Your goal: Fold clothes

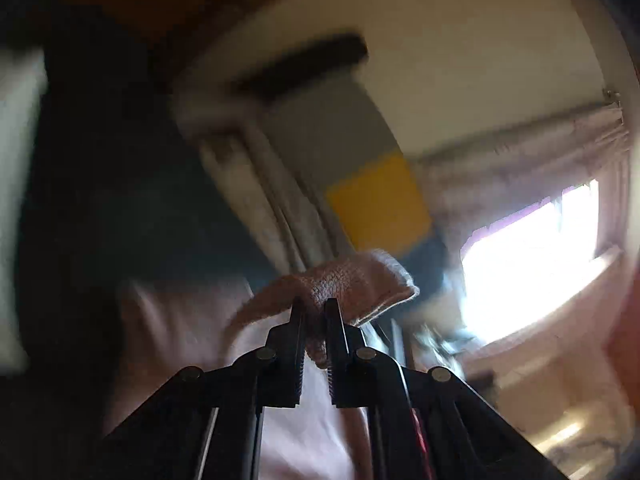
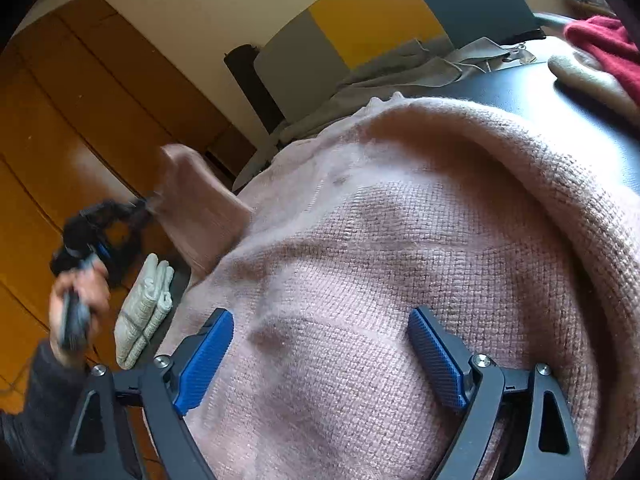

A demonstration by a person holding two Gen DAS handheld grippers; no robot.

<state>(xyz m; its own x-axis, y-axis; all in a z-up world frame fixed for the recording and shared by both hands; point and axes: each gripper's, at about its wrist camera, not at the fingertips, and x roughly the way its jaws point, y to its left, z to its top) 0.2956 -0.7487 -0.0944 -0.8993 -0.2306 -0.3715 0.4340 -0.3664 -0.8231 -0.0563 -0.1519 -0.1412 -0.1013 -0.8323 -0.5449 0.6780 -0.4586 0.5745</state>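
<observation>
A pink knit sweater (image 2: pixel 380 240) lies spread on a dark table (image 2: pixel 520 92). My left gripper (image 1: pixel 315 305) is shut on a fold of the pink sweater (image 1: pixel 352 280) and holds it raised in the air; that view is blurred. In the right wrist view the left gripper (image 2: pixel 146 204) shows at the left, lifting a sleeve (image 2: pixel 192 208) off the table's edge. My right gripper (image 2: pixel 320 332) is open, its blue pads (image 2: pixel 208 356) spread just above the sweater's body, holding nothing.
A folded cream knit item (image 2: pixel 144 312) lies at the table's left edge. A grey garment (image 2: pixel 400 76) lies at the back, a red garment (image 2: pixel 604 48) and a beige item (image 2: pixel 588 76) at the far right. Wooden floor (image 2: pixel 80 120) beyond.
</observation>
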